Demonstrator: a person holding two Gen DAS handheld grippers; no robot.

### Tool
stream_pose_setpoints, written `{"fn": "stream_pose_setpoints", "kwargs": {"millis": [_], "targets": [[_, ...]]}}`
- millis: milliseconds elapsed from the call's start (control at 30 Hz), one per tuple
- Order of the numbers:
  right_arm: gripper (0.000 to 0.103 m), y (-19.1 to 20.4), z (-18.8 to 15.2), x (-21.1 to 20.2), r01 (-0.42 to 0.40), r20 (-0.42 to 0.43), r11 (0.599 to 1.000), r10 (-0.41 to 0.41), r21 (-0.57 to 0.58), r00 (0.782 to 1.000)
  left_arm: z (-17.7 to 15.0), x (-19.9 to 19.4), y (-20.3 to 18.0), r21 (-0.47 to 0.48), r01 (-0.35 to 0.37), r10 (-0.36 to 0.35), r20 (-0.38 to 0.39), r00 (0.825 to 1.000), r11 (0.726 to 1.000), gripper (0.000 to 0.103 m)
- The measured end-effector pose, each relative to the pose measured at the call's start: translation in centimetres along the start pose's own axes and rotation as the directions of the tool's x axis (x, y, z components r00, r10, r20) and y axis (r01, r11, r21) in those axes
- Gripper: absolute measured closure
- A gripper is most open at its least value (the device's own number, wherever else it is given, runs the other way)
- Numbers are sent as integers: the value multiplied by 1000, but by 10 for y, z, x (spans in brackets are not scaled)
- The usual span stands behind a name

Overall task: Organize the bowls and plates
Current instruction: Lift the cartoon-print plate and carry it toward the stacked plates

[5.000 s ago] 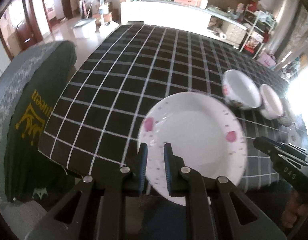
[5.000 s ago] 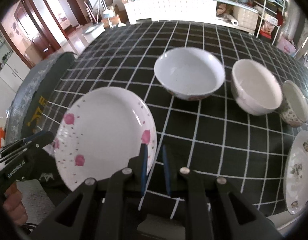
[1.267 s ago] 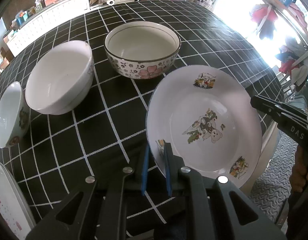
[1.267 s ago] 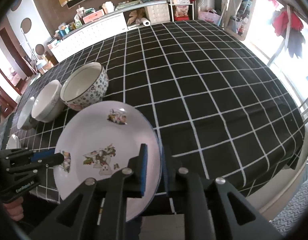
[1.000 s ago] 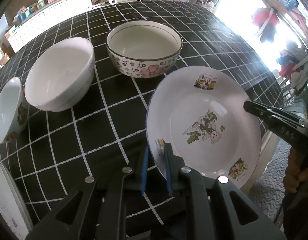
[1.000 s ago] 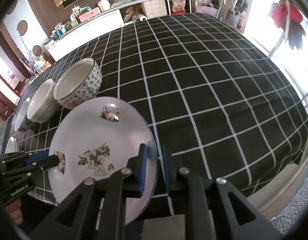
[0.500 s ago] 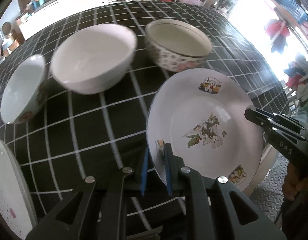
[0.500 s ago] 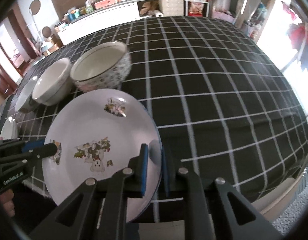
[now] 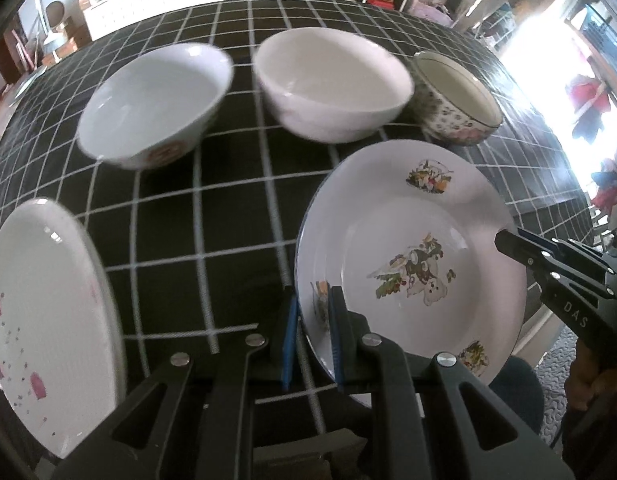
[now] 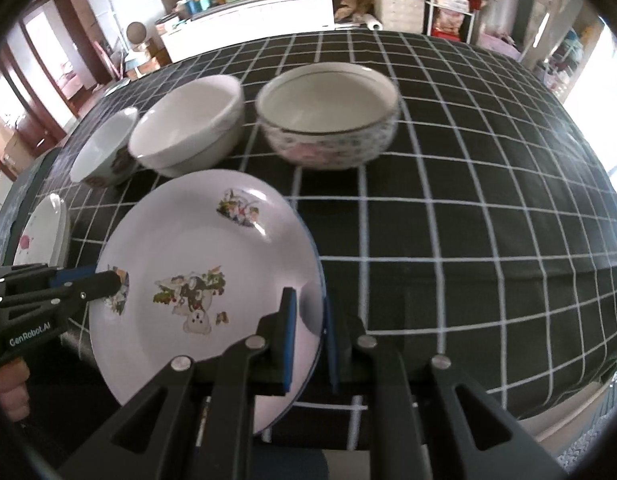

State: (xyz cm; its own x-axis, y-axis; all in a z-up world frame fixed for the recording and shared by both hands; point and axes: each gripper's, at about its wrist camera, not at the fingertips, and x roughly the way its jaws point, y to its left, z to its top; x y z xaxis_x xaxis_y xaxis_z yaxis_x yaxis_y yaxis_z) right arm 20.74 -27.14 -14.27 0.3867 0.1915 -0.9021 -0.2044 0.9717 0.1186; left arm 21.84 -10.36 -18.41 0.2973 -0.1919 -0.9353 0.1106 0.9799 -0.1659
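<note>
I have both sets of jaws nearly closed on opposite rims of the cartoon plate [image 9: 412, 248]: the left gripper [image 9: 311, 334] pinches its near-left edge, the right gripper [image 10: 308, 340] its right edge. The plate hangs tilted just over the near edge of the surface [image 10: 468, 216], in front of three bowls in a row. I judge this the carry step; next I must level it over the pink-flowered plate [image 9: 44, 300] at far left and lower it on squarely.
</note>
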Motion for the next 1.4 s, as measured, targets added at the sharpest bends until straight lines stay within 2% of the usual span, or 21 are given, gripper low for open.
{"fn": "stream_pose_setpoints", "kwargs": {"millis": [200, 433, 867, 967, 1167, 1400], "targets": [[86, 22, 2, 6, -22, -21, 999, 22, -31, 1000, -10, -6, 19, -54, -2, 3, 9, 1000, 999, 90], [86, 32, 8, 12, -16, -31, 999, 15, -51, 999, -9, -5, 35, -71, 14, -13, 20, 1000, 997, 90], [85, 44, 10, 16, 29, -44, 999, -31, -34, 999, -12, -11, 47, -44, 13, -12, 34, 999, 999, 90], [85, 44, 10, 15, 19, -44, 1000, -19, 3, 999, -15, -18, 45, -9, -6, 7, 49, 999, 1000, 90], [85, 59, 15, -5, -7, -8, 1000, 7, 27, 1000, -15, -49, 63, -32, 1, 2, 95, 996, 999, 89], [85, 100, 26, -21, -15, 16, 1000, 15, -21, 1000, -28, -85, 98, -100, -15, 27, 127, 992, 995, 89]]}}
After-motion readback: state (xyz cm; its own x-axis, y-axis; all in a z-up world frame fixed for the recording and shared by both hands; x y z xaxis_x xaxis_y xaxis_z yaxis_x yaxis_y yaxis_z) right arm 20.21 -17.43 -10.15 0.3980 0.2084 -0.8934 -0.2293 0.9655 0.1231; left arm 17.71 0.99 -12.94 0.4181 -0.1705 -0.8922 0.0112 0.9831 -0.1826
